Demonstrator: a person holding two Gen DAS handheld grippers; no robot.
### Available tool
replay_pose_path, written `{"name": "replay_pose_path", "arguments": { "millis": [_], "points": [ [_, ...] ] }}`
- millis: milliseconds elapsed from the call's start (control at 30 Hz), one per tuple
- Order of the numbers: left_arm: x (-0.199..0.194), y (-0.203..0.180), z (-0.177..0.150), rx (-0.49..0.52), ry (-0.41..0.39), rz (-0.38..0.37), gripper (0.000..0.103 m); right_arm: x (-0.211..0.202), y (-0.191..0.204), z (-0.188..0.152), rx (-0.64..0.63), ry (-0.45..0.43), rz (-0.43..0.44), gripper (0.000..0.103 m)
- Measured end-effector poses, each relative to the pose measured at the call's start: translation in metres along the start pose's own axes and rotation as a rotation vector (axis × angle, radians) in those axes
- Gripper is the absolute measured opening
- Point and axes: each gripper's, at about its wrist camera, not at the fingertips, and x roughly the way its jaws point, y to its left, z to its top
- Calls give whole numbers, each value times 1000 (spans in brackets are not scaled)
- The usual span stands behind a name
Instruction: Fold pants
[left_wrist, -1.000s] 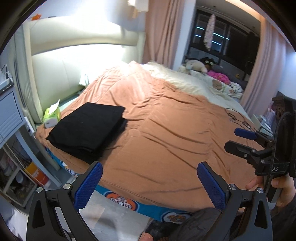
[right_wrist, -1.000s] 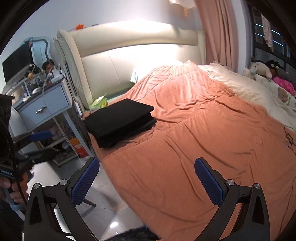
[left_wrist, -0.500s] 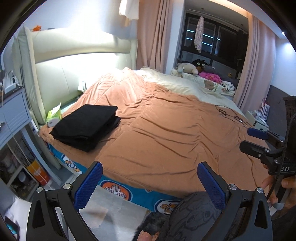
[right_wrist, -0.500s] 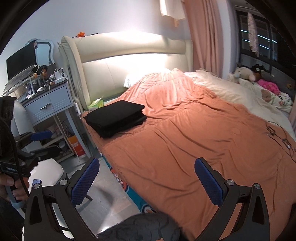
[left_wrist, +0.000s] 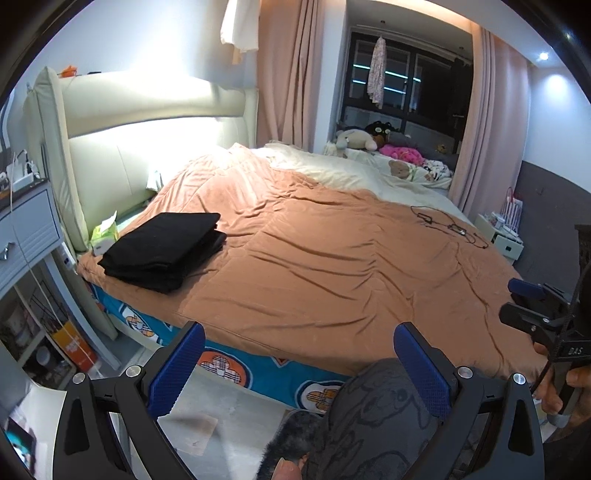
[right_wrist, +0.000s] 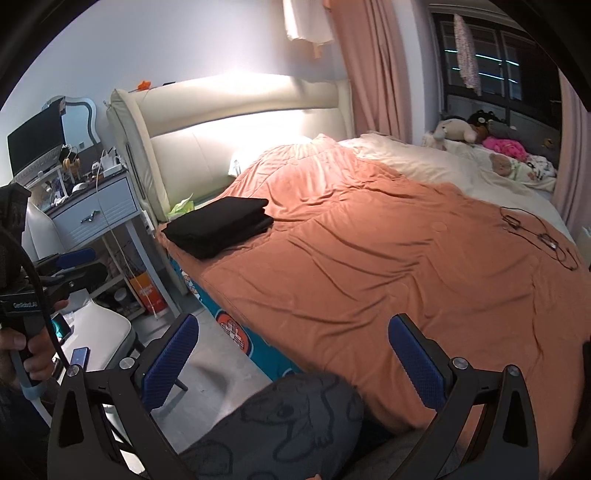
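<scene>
We hold both grippers, left (left_wrist: 299, 363) and right (right_wrist: 293, 356), wide and empty; folded pants (left_wrist: 164, 249) lie on the bed (left_wrist: 332, 266). Only the right view shows the nightstand (right_wrist: 99, 210).

Orange quilt (left_wrist: 332, 258) covering bed; cable (left_wrist: 447, 225) lying far right; tissue box (left_wrist: 104, 236) sitting by headboard (right_wrist: 236, 122).
</scene>
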Motion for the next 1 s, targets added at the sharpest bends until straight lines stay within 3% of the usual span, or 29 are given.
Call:
{"name": "replay_pose_path", "arguments": {
  "millis": [467, 767, 1000],
  "points": [
    [-30, -30, -34, 29, -116, 26, 103, -57, 15, -47, 37, -82, -73, 103],
    [-36, -32, -60, 45, -160, 8, 103, -66, 23, -77, 55, -138, -115, 103],
    [-28, -21, -77, 24, -141, 3, 103, -63, 29, -96, 77, -146, -147, 103]
  ]
}}
